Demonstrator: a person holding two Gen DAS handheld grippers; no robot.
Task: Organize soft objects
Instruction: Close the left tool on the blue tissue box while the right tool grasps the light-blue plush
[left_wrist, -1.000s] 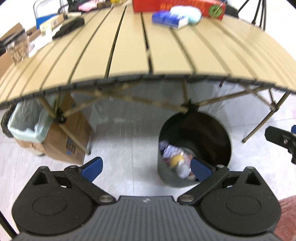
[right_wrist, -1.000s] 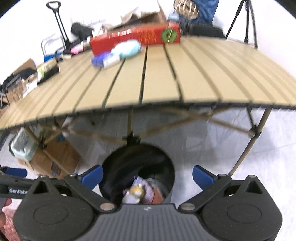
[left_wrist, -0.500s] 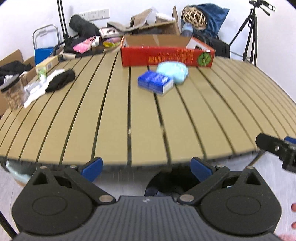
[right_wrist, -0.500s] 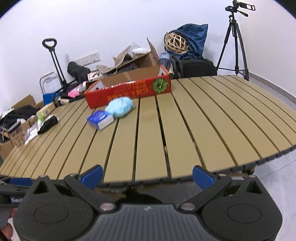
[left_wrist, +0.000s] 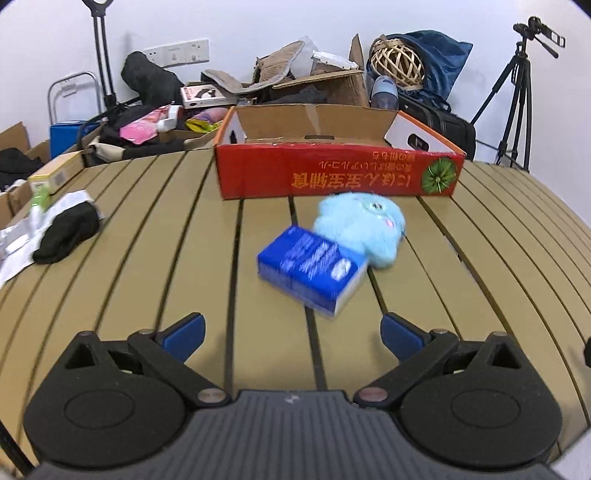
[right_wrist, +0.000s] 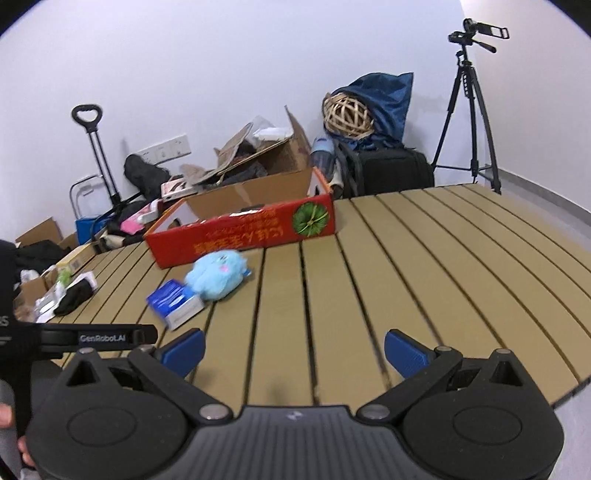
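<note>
A light blue plush toy (left_wrist: 364, 229) (right_wrist: 218, 273) lies on the slatted table (left_wrist: 147, 258), just in front of an open red cardboard box (left_wrist: 332, 173) (right_wrist: 243, 232). A blue tissue pack (left_wrist: 314, 269) (right_wrist: 175, 302) leans against the toy's near side. A black sock or glove (left_wrist: 68, 232) (right_wrist: 74, 299) rests at the table's left. My left gripper (left_wrist: 291, 332) is open above the table, short of the tissue pack. My right gripper (right_wrist: 293, 350) hangs open over bare slats to the right of both objects. Neither holds anything.
White paper or wrapping (left_wrist: 22, 236) lies under the black fabric at the left edge. Behind the table sit cardboard boxes (right_wrist: 266, 162), a dark bag with a wicker ball (right_wrist: 347, 110), a tripod (right_wrist: 469, 110) and a trolley handle (right_wrist: 92, 147). The left gripper's body (right_wrist: 92, 338) shows at the right wrist view's left.
Both grippers rose from below the table edge, where a bin of trash showed, to above the tabletop and moved forward toward the plush toy and tissue pack. Jaws stayed open.
</note>
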